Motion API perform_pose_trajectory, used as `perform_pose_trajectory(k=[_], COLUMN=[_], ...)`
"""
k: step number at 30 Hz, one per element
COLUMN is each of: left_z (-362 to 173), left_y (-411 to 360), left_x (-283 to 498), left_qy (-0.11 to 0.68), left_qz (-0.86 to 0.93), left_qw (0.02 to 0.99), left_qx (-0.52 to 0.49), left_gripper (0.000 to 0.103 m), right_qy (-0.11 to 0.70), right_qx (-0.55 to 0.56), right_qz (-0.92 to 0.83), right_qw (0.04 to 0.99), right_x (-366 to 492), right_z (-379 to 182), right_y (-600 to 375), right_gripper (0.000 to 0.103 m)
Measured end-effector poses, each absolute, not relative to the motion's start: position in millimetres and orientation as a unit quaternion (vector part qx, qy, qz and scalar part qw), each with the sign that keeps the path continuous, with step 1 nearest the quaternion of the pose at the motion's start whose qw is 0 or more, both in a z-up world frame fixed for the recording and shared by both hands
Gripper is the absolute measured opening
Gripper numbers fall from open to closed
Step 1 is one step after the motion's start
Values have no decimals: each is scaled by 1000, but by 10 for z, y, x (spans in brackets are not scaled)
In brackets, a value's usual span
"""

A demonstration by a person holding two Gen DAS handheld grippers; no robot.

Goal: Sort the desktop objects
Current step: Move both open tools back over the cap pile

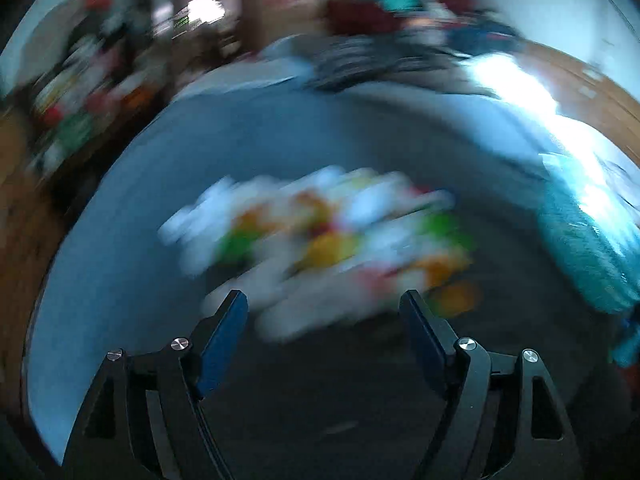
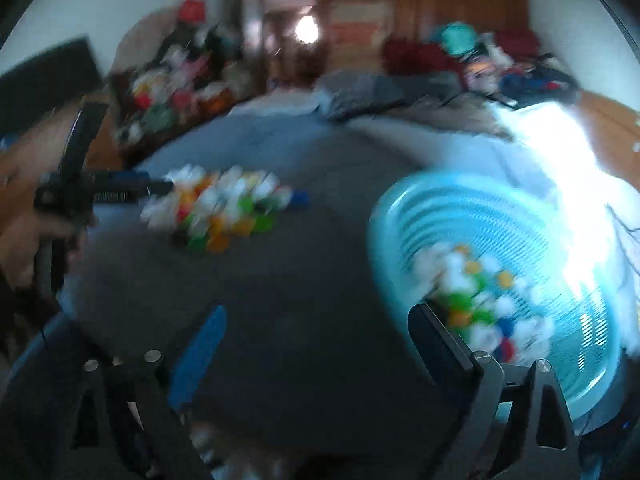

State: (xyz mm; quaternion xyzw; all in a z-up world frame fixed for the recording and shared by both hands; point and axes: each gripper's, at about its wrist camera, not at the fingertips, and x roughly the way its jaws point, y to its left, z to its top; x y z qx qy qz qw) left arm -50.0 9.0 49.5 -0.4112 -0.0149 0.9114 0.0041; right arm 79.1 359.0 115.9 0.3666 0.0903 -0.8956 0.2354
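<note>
Left gripper (image 1: 324, 312) spread wide, empty, aimed at blurred coloured pile (image 1: 320, 236) for next pick; right gripper (image 2: 316, 328) gaping, empty beside teal basket (image 2: 460, 204) holding sorted pieces

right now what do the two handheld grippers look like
Both grippers, left gripper and right gripper, have black angular frames with triangular cut-outs and round silver bolt heads. The flat fingers carry blue pads. A bare hand grips the left one; any sleeve is too blurred to tell.

Both grippers' jaws apart, empty.
</note>
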Motion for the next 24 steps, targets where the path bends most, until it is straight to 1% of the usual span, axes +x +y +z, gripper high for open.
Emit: perform_pose_trajectory(k=[2, 5, 6, 7, 9, 11, 15, 24], left_z=[246, -49, -95, -133, -157, -179, -195, -170], left_y=[-291, -666, -751, -785, -746, -651, -652, -663], left_x=[-424, -319, -300, -265, -246, -260, -254, -347], left_qy=[-42, -87, -97, -104, -94, -79, -79, -60], left_qz=[901, 891, 890, 896, 902, 906, 902, 891], left_qw=[-44, -84, -88, -86, -82, -76, -63, -69], left_qx=[-429, -438, -436, -423, -412, -410, -421, -444], left_gripper=[73, 73, 73, 75, 82, 92, 101, 102], right_qy=[82, 41, 39, 44, 53, 63, 73, 86], right_qx=[394, 436, 444, 448, 454, 457, 462, 438], right_qz=[-883, -863, -860, -857, -854, -851, -849, -864], right_qw=[242, 250, 250, 249, 248, 249, 246, 232], right_x=[818, 806, 823, 851, 892, 943, 1024, 1137], right_z=[998, 822, 777, 744, 713, 709, 752, 1072], right_y=[3512, 3480, 3464, 3434, 3373, 3313, 3236, 3237], right_gripper=[96, 96, 96, 96, 96, 96, 96, 97])
